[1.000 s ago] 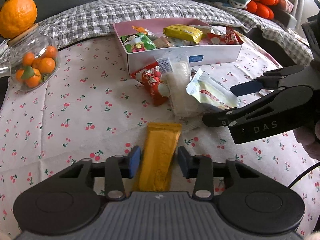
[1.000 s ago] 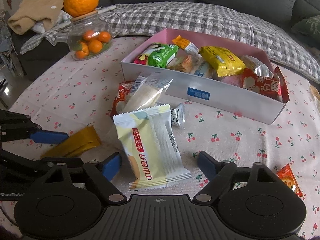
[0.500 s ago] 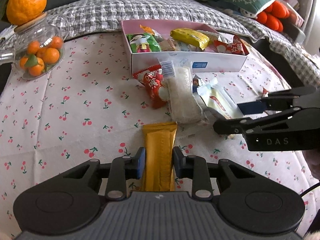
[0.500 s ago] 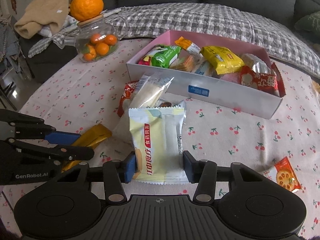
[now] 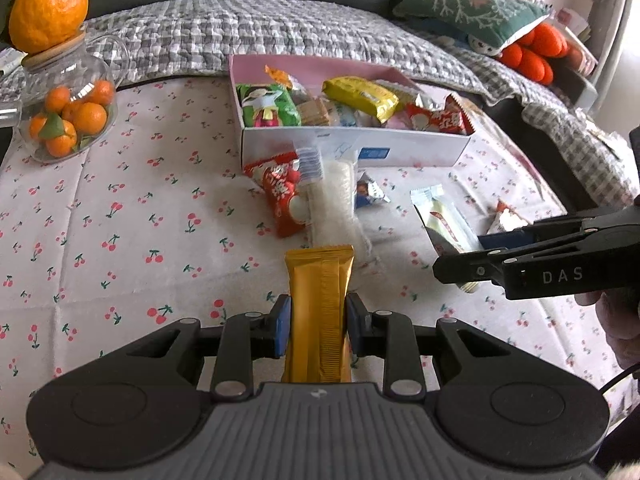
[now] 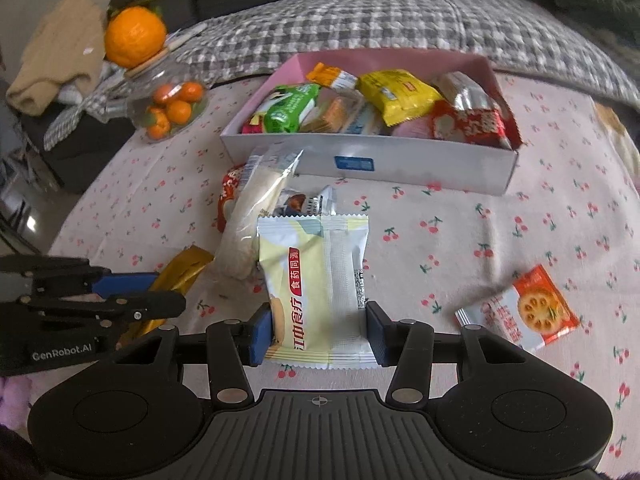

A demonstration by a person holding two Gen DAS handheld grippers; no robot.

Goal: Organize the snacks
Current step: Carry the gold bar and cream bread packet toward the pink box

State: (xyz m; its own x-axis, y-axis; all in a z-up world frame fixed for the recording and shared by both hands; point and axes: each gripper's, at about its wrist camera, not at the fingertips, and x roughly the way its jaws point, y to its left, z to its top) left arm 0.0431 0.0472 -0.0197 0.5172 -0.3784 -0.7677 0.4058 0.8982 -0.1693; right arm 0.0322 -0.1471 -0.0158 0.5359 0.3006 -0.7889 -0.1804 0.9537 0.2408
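Note:
My left gripper (image 5: 318, 330) is shut on a gold snack bar (image 5: 318, 300) and holds it above the cherry-print cloth. My right gripper (image 6: 318, 330) is shut on a pale yellow and white biscuit packet (image 6: 316, 284), lifted off the cloth. The pink and white snack box (image 6: 400, 164) stands ahead, holding several packets. A clear rice-cracker pack (image 5: 332, 200), a red packet (image 5: 282, 196) and a small foil packet (image 6: 308, 202) lie in front of the box. The right gripper with its packet also shows in the left wrist view (image 5: 472, 252).
A glass jar of small oranges (image 5: 68, 116) with a big orange on its lid stands at the far left. An orange biscuit sachet (image 6: 524, 308) lies on the cloth at the right. A checked blanket (image 5: 280, 32) and sofa lie behind the table.
Both grippers closed on their packets: the left on the gold bar, the right on the biscuit packet. Both then lifted and moved toward the box.

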